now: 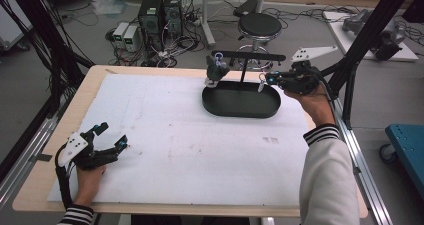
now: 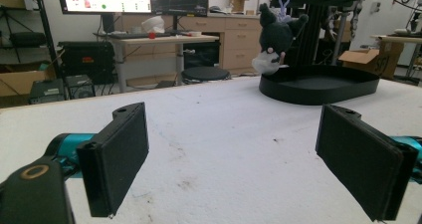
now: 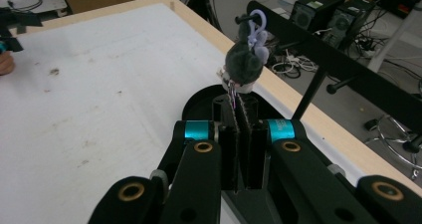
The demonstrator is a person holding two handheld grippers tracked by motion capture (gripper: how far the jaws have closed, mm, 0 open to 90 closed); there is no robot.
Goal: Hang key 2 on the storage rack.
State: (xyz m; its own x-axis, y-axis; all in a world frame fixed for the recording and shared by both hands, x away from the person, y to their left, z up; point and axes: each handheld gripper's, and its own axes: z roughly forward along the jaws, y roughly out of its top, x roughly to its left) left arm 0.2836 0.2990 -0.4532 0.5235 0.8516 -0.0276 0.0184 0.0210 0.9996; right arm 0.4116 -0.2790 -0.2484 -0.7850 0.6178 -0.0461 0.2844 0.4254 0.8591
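Right gripper: we pinched a small charm | plush keychain hung just ahead | left gripper: jaws spread wide over the table

the left gripper rests low at the near left of the table, held in the left hand, its jaws spread wide with nothing between them. the right gripper is raised at the far right, held level in the right hand, jaws pressed together.
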